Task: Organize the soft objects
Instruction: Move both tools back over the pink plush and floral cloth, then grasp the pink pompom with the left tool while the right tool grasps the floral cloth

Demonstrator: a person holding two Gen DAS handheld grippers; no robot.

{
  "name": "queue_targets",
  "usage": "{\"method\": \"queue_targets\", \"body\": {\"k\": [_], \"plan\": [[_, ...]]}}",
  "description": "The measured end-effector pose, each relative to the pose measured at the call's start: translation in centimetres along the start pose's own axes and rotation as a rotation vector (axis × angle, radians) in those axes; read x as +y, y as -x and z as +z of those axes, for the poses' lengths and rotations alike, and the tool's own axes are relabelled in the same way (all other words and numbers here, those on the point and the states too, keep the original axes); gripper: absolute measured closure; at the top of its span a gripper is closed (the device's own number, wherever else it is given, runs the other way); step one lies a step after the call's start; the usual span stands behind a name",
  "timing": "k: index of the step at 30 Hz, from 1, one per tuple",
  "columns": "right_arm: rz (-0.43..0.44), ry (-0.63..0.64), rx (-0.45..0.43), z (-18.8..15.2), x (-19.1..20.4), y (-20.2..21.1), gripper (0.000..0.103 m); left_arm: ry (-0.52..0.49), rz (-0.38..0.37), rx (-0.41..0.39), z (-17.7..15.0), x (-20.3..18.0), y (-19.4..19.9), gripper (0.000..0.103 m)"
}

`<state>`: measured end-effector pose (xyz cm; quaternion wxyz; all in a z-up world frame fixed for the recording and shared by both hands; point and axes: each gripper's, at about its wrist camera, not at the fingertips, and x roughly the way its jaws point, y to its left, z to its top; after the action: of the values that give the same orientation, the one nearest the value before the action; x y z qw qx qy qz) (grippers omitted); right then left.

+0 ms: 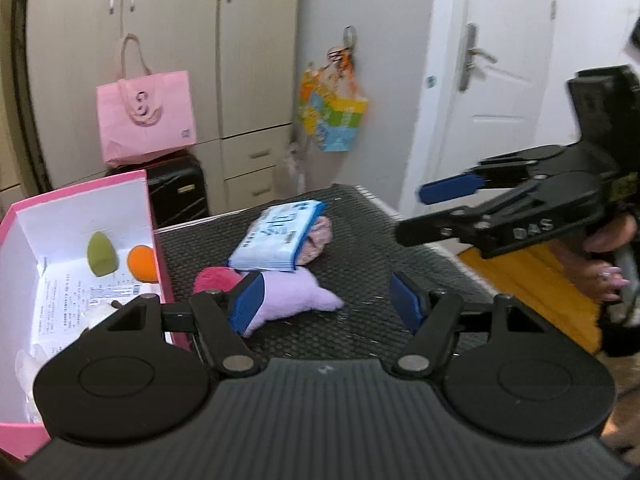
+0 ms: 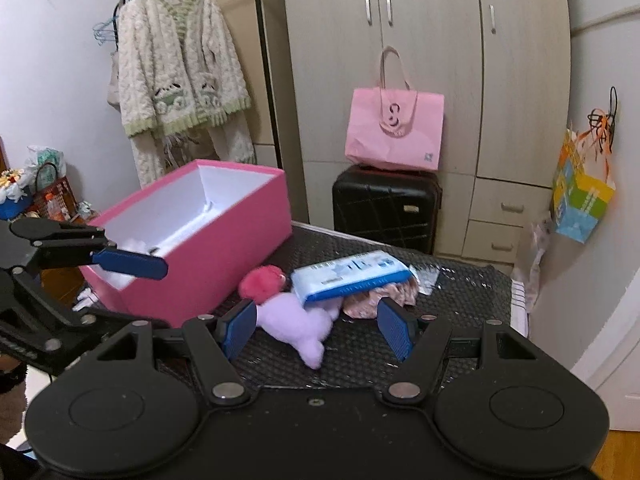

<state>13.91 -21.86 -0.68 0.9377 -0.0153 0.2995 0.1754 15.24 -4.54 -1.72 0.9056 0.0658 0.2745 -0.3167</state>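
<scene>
Hovering over the black mesh surface (image 2: 460,292), both tools stand about half open and hold nothing. The landmark is the pink box (image 2: 224,248), open-topped at the surface's edge; a green sponge (image 1: 102,254) and an orange sponge (image 1: 142,262) already lie inside it with some paper.

Just beside the box's long wall lie the remaining soft things in one small heap: a lilac plush (image 2: 296,324) nearest the tools, a pink pompom (image 2: 264,282) touching it on the box side, a blue tissue pack (image 2: 352,276) resting tilted on top, and a floral fabric piece (image 2: 376,296) under the pack, farther from the box.

The right tool (image 2: 316,330) frames the plush between its blue pads; the left tool (image 1: 326,302) is near the same toy. The likely step is picking up the plush. Done well, one tool should close on the plush's free body, away from the pack, then lift slowly so the pack slides off without dragging the pompom.
</scene>
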Motion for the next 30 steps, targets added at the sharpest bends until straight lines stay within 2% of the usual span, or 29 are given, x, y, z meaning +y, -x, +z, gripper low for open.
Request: {"method": "queue_targets", "body": {"k": [10,13,18,23,27,30], "plan": [[-0.006,0.020,0.025,-0.6,-3.3,-4.7,0.031,-0.055,0.273,-0.020,0.6,-0.5,-6.0,0.035],[0.004,0.039,0.042,-0.7,-4.5,-6.9,0.031,-0.062,0.305,-0.010,0.6,-0.6,-7.5,0.036],[-0.012,0.145,0.089,-1.1,-5.5,-10.9,0.031,-0.112,0.379,0.006,0.2,-0.7,-9.6,0.045],[0.014,0.199,0.088,-1.0,-6.2,-13.7,0.030,-0.107,0.398,0.042,-0.1,-0.2,-10.9,0.050],[0.045,0.214,0.059,-0.6,-6.6,-14.9,0.021,-0.079,0.438,0.064,-0.2,0.2,-12.2,0.050],[0.059,0.218,0.060,-0.5,-6.7,-15.9,0.019,-0.080,0.478,0.065,-0.5,0.1,-12.7,0.050]]}}
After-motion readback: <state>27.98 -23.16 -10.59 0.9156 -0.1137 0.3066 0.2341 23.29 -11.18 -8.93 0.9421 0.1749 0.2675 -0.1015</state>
